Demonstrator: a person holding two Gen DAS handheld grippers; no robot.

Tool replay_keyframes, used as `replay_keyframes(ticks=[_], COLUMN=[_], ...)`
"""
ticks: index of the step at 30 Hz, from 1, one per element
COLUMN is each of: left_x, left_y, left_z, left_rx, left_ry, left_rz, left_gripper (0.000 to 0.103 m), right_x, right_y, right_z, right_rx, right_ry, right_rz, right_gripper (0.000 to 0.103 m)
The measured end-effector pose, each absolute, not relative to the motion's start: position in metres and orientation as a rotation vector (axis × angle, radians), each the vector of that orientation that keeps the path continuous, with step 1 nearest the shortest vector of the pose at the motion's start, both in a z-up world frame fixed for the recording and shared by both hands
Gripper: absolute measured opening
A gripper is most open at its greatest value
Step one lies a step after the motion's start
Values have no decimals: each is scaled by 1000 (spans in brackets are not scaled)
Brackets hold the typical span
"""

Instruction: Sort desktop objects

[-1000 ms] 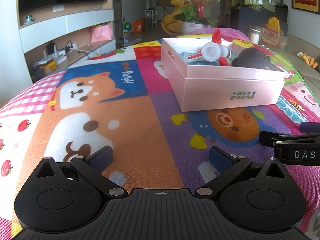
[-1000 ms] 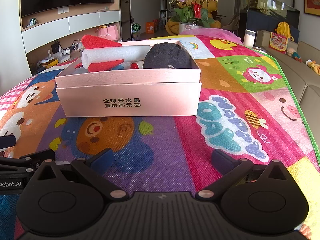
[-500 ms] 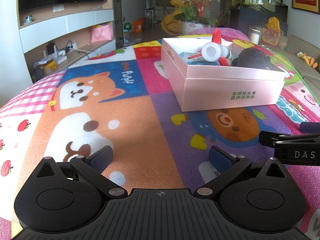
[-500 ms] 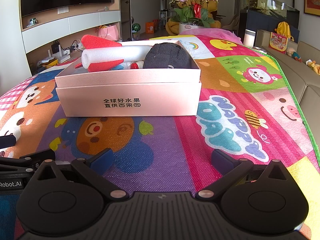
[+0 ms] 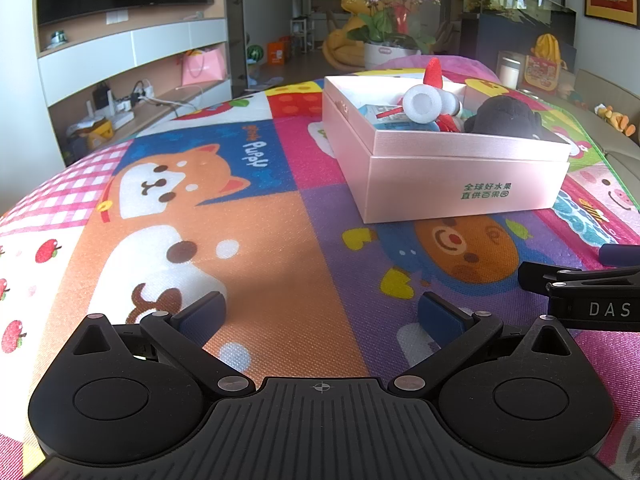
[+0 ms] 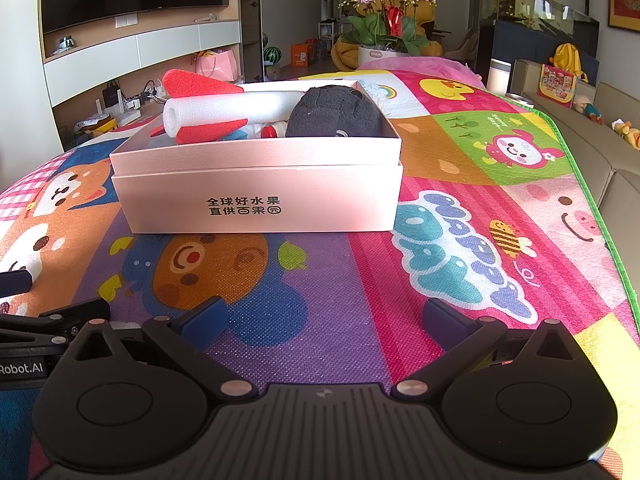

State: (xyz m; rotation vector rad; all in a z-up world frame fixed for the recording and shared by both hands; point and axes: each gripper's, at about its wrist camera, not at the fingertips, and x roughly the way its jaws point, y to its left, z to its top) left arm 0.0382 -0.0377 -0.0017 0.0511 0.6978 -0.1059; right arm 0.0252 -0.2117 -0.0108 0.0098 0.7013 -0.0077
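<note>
A pink box (image 6: 256,196) holds a white foam rocket (image 6: 224,114) with red fins and a dark plush (image 6: 334,112). The rocket lies lengthwise along the box, tail end leftward in the right view. Both grippers' fingers (image 5: 202,314) (image 6: 202,320) are spread, empty.

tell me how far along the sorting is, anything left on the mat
Looks nearly finished. The foam rocket and black plush already sit in the pink box. Nothing is in hand: the left gripper and right gripper are open and empty. No loose items show on the mat.
</note>
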Motion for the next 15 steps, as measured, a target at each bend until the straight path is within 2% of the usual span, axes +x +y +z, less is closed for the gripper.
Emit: replay_keyframes(ticks=[15], left_x=[40], left_y=[-37], left_z=[-2], left_rx=[51], left_ry=[698], left_rz=[-106], left_gripper=[103], right_x=[25], right_y=[-212], right_z=[-11], right_rx=[10], right_ry=[701], right_rz=[-8], right_gripper=[103])
